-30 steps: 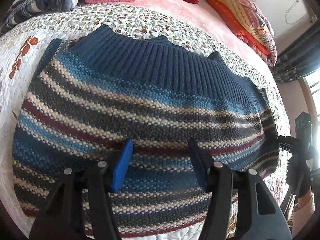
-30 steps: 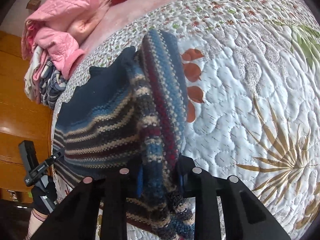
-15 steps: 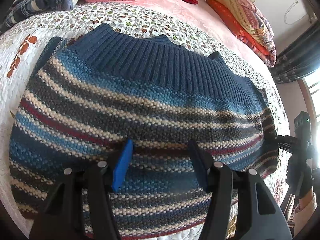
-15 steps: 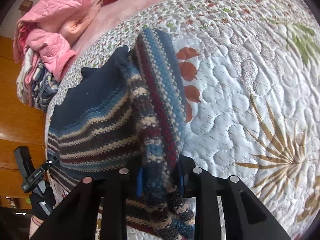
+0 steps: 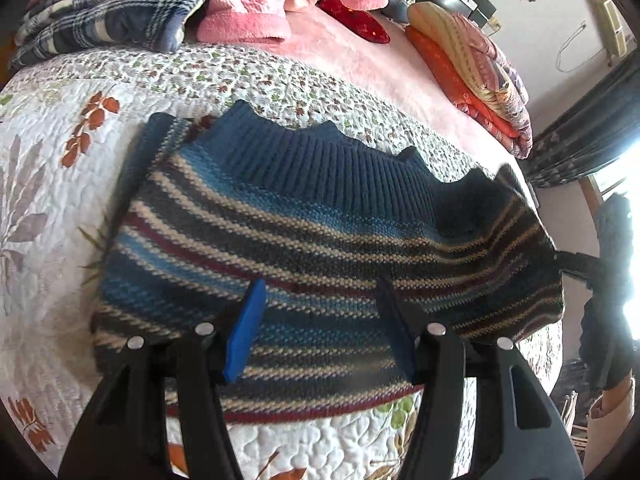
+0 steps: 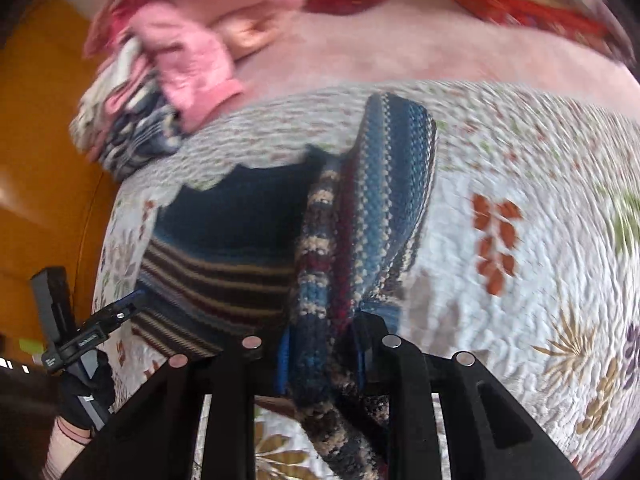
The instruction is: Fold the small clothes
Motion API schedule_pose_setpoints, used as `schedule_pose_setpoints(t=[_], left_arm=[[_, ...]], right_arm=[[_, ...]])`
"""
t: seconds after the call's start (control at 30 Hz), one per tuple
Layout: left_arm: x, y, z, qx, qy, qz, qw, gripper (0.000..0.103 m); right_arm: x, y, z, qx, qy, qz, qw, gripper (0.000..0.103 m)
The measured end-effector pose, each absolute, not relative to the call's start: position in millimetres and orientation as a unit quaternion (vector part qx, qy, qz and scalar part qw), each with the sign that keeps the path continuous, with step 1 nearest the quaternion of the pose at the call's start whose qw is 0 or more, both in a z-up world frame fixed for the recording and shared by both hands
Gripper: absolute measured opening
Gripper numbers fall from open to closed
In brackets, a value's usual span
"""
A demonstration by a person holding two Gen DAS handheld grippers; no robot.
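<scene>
A small striped knit sweater (image 5: 320, 232) in blue, grey, cream and maroon, with a dark blue ribbed hem, lies on the quilted bedspread (image 5: 48, 168). My left gripper (image 5: 320, 304) hovers open just above the sweater's middle, its blue pads apart with nothing between them. In the right wrist view my right gripper (image 6: 322, 344) is shut on a bunched fold of the sweater (image 6: 360, 240) and lifts that side off the quilt (image 6: 520, 280). The other gripper (image 6: 96, 328) shows at the sweater's far left edge.
A pile of pink and plaid clothes (image 5: 160, 12) lies at the bed's far end on a pink blanket (image 5: 360, 64). Folded orange and striped bedding (image 5: 472, 72) sits at the back right. A wooden wall (image 6: 40, 160) lies beyond the bed's left edge.
My left gripper has pulled back and up, so more quilt shows around the sweater. My right gripper has swung with its held fold, and its view is blurred by motion.
</scene>
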State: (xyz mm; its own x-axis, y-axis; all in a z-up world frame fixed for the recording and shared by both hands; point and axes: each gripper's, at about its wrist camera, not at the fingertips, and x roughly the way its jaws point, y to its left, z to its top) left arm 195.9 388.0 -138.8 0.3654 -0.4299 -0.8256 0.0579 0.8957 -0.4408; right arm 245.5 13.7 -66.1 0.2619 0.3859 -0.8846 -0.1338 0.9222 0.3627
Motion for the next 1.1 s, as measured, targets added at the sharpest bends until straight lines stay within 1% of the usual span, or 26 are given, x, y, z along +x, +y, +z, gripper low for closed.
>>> schedule_pose_setpoints(t=[0.17, 0.37, 0.47, 0.57, 0.63, 0.7, 0.87, 1.0, 1.1], left_arm=[[190, 399, -139, -0.185, 0.542, -0.147, 0.807, 0.057], [189, 403, -138, -0.191, 0.542, -0.149, 0.805, 0.057], [190, 402, -137, -0.194, 0.541, -0.152, 0.804, 0.057], [191, 400, -133, -0.204, 0.538, -0.157, 0.803, 0.057], [191, 399, -132, -0.211, 0.538, -0.161, 0.8, 0.057], [192, 397, -131, -0.217, 0.54, -0.165, 0.797, 0.057], [194, 388, -128, -0.237, 0.539, -0.184, 0.787, 0.057], [199, 368, -125, -0.252, 0.541, -0.205, 0.776, 0.057], [204, 348, -124, -0.258, 0.544, -0.219, 0.768, 0.057]], right_arm=[[246, 66, -60, 0.057, 0.589, 0.179, 0.786, 0.023], [245, 94, -83, 0.036, 0.611, 0.164, 0.773, 0.024], [245, 102, -100, 0.038, 0.628, 0.156, 0.762, 0.026], [246, 107, -116, 0.061, 0.639, 0.169, 0.748, 0.036], [246, 109, -119, 0.081, 0.641, 0.178, 0.742, 0.047], [247, 108, -117, 0.104, 0.641, 0.188, 0.737, 0.055], [243, 83, -90, 0.181, 0.615, 0.22, 0.736, 0.054], [237, 55, -61, 0.185, 0.59, 0.212, 0.757, 0.054], [235, 30, -53, 0.186, 0.583, 0.192, 0.768, 0.054]])
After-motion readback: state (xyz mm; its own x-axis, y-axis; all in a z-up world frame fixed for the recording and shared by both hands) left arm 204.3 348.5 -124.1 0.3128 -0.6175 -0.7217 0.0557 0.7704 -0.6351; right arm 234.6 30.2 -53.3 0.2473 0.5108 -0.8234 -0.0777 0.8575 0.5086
